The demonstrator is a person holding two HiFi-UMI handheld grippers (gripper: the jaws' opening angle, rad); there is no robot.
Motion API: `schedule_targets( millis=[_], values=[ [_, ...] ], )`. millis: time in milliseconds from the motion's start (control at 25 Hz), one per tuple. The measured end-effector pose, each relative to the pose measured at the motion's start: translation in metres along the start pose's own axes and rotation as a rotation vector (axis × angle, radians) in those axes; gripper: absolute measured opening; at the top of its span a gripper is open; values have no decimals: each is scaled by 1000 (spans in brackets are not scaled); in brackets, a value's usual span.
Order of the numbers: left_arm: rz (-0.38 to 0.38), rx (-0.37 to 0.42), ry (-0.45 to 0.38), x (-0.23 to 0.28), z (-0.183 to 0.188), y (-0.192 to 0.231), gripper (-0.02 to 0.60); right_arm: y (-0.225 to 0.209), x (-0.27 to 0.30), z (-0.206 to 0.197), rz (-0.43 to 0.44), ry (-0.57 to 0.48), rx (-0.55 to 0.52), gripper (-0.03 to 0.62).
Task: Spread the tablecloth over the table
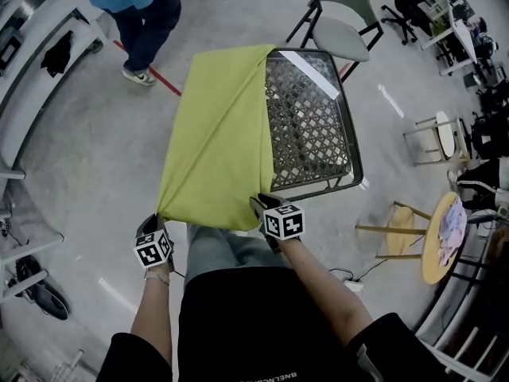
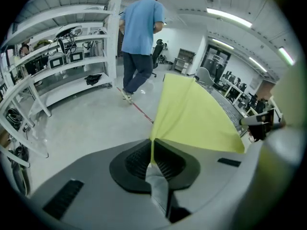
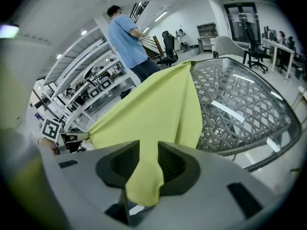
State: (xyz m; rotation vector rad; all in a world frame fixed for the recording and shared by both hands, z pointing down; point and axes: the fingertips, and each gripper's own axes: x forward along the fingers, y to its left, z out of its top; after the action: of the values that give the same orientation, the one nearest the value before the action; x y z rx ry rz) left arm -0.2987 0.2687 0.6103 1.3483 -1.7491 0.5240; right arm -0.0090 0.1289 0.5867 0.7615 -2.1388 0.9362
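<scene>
Left tool (image 1: 157, 220) and right tool (image 1: 259, 206) each clench a near corner of the cloth (image 1: 219, 134), bunched over the left side of the bench (image 1: 355, 161); draw the corners apart evenly, cloth taut.

table (image 1: 312, 126): lattice top | tablecloth (image 1: 216, 138): draped over its left part

No legible text anywhere. Black shirt (image 1: 254, 325): small white print line at frame's bottom edge, upside down, too small to read. Marker cubes on left gripper (image 1: 159, 216) & right gripper (image 1: 257, 204): b/w square code patterns only, no letters or nos.
</scene>
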Motion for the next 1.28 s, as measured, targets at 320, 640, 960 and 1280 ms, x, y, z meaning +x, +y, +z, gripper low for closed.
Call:
schedule_targets(
  millis=[320, 640, 960, 1280],
  values=[
    [-62, 4, 41, 1, 2, -14, 147, -10, -3, 10, -29, -37, 48, 124],
    [-177, 62, 50, 15, 43, -42, 157, -36, -10, 34, -129, -89, 128, 124],
    [-349, 152, 63, 60, 104, -98, 172, -79, -14, 83, -245, -116, 178, 161],
    [-475, 220, 106, 77, 127, -149, 183, -103, 3, 114, -265, -66, 155, 189]
  ],
)
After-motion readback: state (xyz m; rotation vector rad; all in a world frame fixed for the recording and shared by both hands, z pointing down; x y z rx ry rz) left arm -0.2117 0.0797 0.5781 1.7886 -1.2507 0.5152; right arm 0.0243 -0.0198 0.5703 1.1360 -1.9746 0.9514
